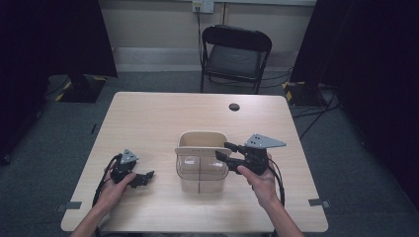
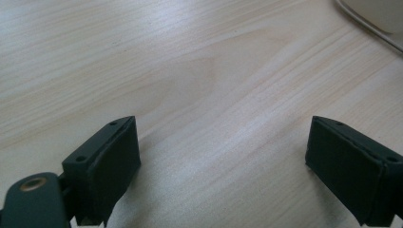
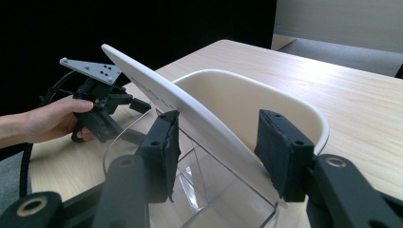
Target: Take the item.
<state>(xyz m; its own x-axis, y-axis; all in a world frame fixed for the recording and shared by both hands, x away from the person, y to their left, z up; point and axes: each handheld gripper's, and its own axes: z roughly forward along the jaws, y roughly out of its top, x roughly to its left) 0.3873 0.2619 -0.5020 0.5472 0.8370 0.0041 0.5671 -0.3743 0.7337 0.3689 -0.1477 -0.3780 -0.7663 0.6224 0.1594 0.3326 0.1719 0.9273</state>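
Right now a cream bin (image 1: 201, 140) stands near the middle of the wooden table (image 1: 148, 118), a little toward the near edge, with a clear plastic insert (image 1: 201, 168) set in its near half and what seems to be a white tilted lid or panel (image 3: 190, 114) leaning across the opening. The right gripper (image 1: 223, 150) reaches in from the right, its jaws closed about that panel's edge, pads seemingly pressing either side. Well to the left, the left gripper (image 1: 147, 176) rests low over bare table, jaws spread wide and holding nothing. A black chair (image 1: 236, 54) stands beyond the far edge.
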